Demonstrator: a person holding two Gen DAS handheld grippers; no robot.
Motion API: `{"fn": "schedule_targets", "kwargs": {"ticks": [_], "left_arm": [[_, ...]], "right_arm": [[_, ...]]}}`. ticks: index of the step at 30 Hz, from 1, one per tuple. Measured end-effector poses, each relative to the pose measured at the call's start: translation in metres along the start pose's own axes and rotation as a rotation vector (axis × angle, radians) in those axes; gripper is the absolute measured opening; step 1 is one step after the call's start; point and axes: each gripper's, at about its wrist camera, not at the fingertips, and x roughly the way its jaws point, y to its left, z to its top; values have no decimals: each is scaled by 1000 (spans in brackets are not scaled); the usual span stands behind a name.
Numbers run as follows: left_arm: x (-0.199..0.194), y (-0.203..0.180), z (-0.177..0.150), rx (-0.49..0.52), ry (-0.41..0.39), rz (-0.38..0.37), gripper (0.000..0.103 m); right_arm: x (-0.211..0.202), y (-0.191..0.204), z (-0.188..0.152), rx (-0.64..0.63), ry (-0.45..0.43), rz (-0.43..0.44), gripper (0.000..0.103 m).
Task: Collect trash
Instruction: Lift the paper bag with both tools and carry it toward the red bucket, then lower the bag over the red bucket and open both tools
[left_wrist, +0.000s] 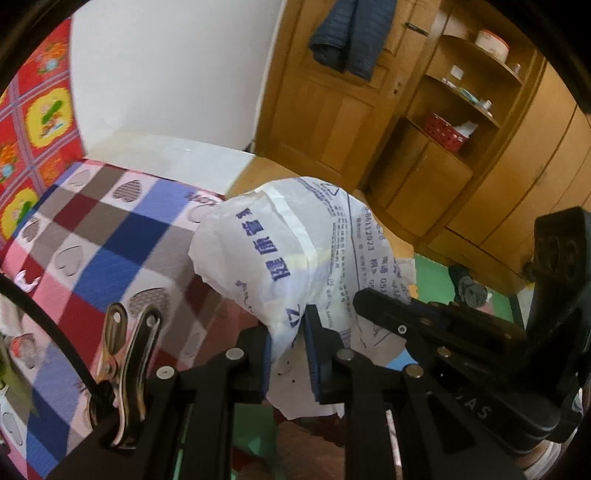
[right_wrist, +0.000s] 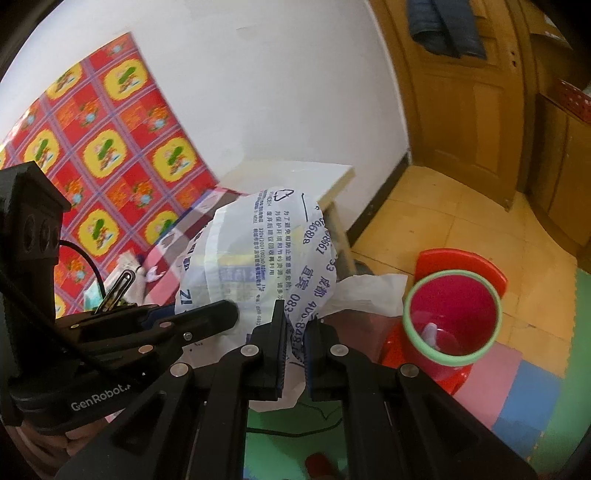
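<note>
Bag contents hidden: only a vague blue-and-yellow shape behind the film in the right wrist view, not identifiable. Lower edge of the white plastic bag (left_wrist: 295, 254) lost behind the linkages; print on it blurred in places. Small pale object inside the red bin (right_wrist: 452, 319) too indistinct to name. Shelf items on the wooden cabinet (left_wrist: 469, 122) too small to tell apart, save a red dotted basket (left_wrist: 445, 133). Bag suspended between both tools, over the edge of a bed with a checked heart-print cover (left_wrist: 96, 236). Left gripper (left_wrist: 288, 350) clamped on one fold of the bag, blue pads pressing the film. Right gripper (right_wrist: 295, 347) clamped on another fold, jaws nearly together with film pinched between. Red bin with green rim down on the right, set against a red plastic stool (right_wrist: 461, 266), well apart from the bag. Room: white wall, red-and-yellow floral hanging (right_wrist: 110, 147) behind the bed, wooden door (right_wrist: 469, 110) with a dark garment (left_wrist: 347, 33) hung on it, yellow tile floor (right_wrist: 436, 214), coloured foam mats (right_wrist: 532, 391) nearer the camera. Crumpled white sheet (right_wrist: 373, 291) just beyond the bag. Count: one bag, two grippers, one bin, one stool, one metal clip (left_wrist: 125, 369) on the left tool.
</note>
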Motion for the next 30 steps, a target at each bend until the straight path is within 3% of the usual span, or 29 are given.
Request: {"fn": "schedule_targets", "kwargs": {"ticks": [15,30], "left_arm": [[75,-57,24,103,74,-79,16],[177,-98,33,163,153,-115,16]], "right_arm": [[7,-86,4,74,20,-99,9],[54,-178,2,136,96,-157,9]]}}
